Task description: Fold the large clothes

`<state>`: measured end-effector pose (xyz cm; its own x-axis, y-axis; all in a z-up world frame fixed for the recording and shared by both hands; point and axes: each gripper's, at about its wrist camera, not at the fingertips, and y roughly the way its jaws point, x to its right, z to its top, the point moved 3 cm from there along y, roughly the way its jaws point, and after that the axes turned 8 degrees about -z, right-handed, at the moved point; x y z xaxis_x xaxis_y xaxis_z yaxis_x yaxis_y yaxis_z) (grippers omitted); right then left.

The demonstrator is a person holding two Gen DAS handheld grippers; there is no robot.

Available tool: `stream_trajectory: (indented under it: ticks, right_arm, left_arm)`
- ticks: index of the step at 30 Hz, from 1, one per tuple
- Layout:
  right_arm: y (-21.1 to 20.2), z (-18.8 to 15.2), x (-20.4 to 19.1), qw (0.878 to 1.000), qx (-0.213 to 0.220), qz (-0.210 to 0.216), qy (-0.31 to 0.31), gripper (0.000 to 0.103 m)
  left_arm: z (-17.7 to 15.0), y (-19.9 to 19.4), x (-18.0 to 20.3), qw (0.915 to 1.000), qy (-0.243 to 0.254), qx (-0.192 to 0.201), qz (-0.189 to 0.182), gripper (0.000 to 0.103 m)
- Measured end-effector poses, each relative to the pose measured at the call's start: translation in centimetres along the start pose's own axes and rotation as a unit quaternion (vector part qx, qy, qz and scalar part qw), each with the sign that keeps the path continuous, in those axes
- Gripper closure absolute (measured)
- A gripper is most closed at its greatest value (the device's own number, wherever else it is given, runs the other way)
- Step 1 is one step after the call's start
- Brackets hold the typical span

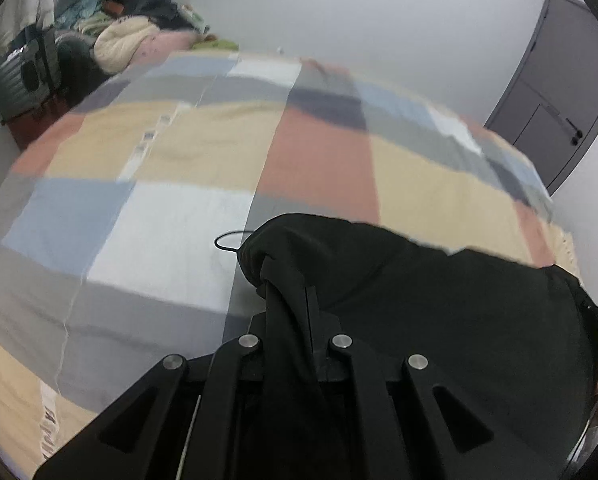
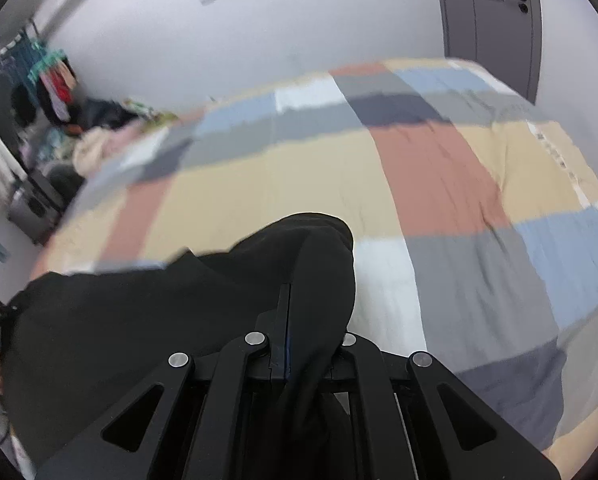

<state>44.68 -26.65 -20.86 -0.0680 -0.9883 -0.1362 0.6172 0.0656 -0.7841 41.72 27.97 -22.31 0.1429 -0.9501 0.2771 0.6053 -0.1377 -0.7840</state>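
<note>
A large black garment hangs stretched between my two grippers above the bed. My left gripper is shut on one bunched corner of it; the cloth wraps over the fingertips and hides them. A thin black drawstring loop sticks out to the left of that corner. In the right wrist view the same black garment spreads to the left, and my right gripper is shut on its other bunched corner, the fingertips covered by cloth.
A bed with a patchwork cover of blue, white, grey, tan and rust squares fills the space below and ahead, and shows in the right wrist view. A clothes pile, a suitcase and a grey door stand beyond.
</note>
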Motion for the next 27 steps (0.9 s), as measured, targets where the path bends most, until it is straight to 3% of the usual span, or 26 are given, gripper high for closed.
stream_trajectory:
  ticks: [8, 15, 21, 23, 27]
  right_arm:
    - [3.7, -5.1, 0.8, 0.999, -0.044, -0.014, -0.006, 0.099]
    - [4.1, -5.8, 0.6, 0.998, -0.051, -0.022, -0.017, 0.099]
    - [1.8, -5.7, 0.7, 0.999, -0.043, -0.015, -0.009, 0.094]
    - [0.7, -5.7, 0.8, 0.999, -0.042, -0.003, 0.0, 0.072]
    - [-3.3, -6.0, 0.0, 1.0, -0.013, 0.014, -0.001, 0.048]
  left_arm:
    - [-3.9, 1.9, -2.0, 0.9996, -0.02, -0.02, -0.008, 0.097]
    - [-4.4, 1.9, -2.2, 0.9994, -0.023, -0.022, -0.011, 0.097]
    - [-4.5, 0.0, -1.6, 0.9993, -0.017, -0.027, -0.019, 0.095]
    - [-4.7, -1.2, -1.4, 0.9991, -0.023, -0.026, -0.026, 0.095]
    - [-5.8, -5.0, -0.3, 0.9996, -0.011, 0.0, -0.027, 0.093]
